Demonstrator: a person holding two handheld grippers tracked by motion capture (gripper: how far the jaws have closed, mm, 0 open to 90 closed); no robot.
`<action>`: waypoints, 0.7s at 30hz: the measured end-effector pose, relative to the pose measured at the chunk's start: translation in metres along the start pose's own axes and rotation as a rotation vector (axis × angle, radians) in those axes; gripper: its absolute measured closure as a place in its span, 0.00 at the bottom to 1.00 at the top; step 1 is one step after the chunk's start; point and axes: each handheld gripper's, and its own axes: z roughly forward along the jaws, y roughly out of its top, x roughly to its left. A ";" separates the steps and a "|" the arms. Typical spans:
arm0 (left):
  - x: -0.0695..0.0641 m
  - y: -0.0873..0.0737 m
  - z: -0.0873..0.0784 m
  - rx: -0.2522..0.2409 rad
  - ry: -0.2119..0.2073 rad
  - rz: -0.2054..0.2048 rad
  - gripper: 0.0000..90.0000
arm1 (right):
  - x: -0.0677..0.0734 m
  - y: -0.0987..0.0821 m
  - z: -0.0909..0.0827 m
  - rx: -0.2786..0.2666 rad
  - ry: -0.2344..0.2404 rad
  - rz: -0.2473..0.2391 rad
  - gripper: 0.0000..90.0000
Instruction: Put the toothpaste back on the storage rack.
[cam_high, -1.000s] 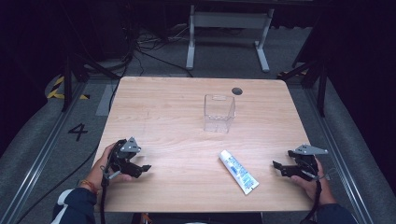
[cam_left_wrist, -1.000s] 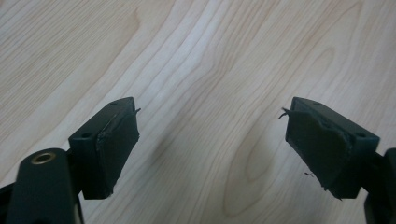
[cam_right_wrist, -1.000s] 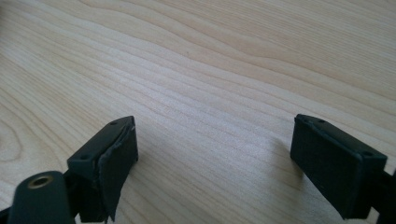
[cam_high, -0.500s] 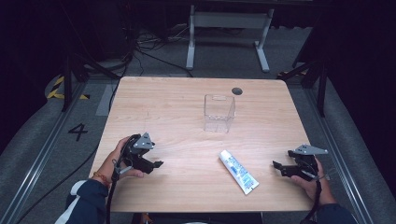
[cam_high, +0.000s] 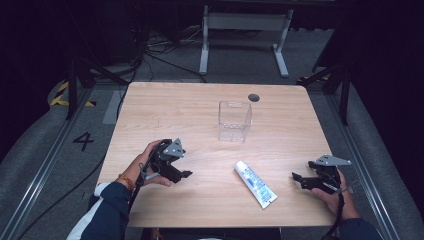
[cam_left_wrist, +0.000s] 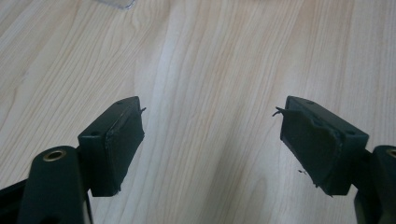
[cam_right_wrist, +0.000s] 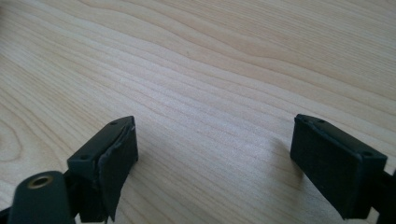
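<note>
Person with two black handheld grippers.
Left gripper (cam_high: 186, 174) and right gripper (cam_high: 297, 178): grey triangular top plates, black worn jaw pads, brass-ringed screw holes, trailing cables. Left sleeve (cam_high: 102, 215) navy and white, orange wristband (cam_high: 125, 180).

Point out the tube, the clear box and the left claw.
tube (cam_high: 255, 184), high view, middle of its body
clear box (cam_high: 234, 127), high view, front wall
left claw (cam_high: 187, 173), high view, between its tips

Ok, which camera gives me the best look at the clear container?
The high view: the clear container stands whole and upright, mid-table, beyond the tube. The left gripper view catches just a clear corner at its top edge.
</note>
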 end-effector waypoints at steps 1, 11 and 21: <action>-0.002 0.005 0.002 -0.005 -0.003 0.009 0.24 | 0.000 0.000 0.000 0.000 0.000 0.000 0.17; -0.011 0.039 0.016 0.000 -0.049 0.099 0.24 | 0.000 0.000 0.000 0.000 0.000 0.001 0.17; -0.022 0.072 0.041 -0.009 -0.111 0.169 0.24 | 0.000 0.000 0.000 0.000 0.000 0.000 0.17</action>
